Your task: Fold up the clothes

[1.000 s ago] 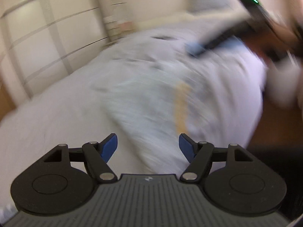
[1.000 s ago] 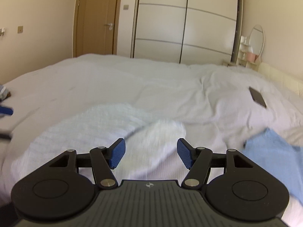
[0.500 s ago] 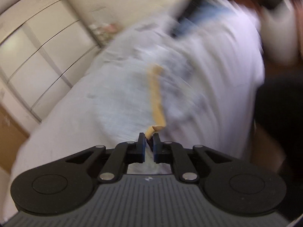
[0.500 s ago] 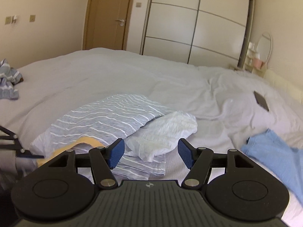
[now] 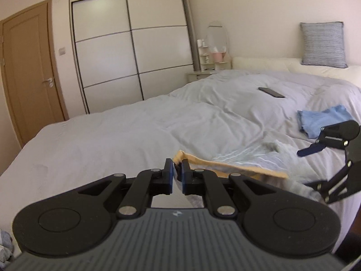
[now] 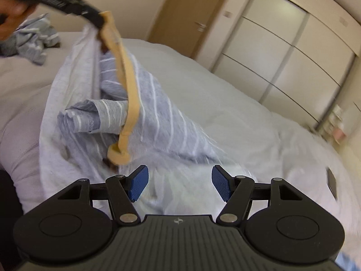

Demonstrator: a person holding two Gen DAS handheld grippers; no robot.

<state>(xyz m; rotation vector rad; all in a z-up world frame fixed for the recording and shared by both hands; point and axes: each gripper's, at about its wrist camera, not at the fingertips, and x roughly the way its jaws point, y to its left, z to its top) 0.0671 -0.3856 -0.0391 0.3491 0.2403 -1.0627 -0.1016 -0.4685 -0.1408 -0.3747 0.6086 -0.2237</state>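
Striped grey garment (image 6: 144, 117), tan band (image 5: 227, 166) pinched by left tongs (image 5: 177, 171), no legible writing

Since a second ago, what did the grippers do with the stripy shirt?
The left gripper closed on the yellow band of the striped shirt and lifted it off the bed, so the shirt now hangs bunched. The right gripper stayed open, holding nothing. The phone and blue garment stayed put.
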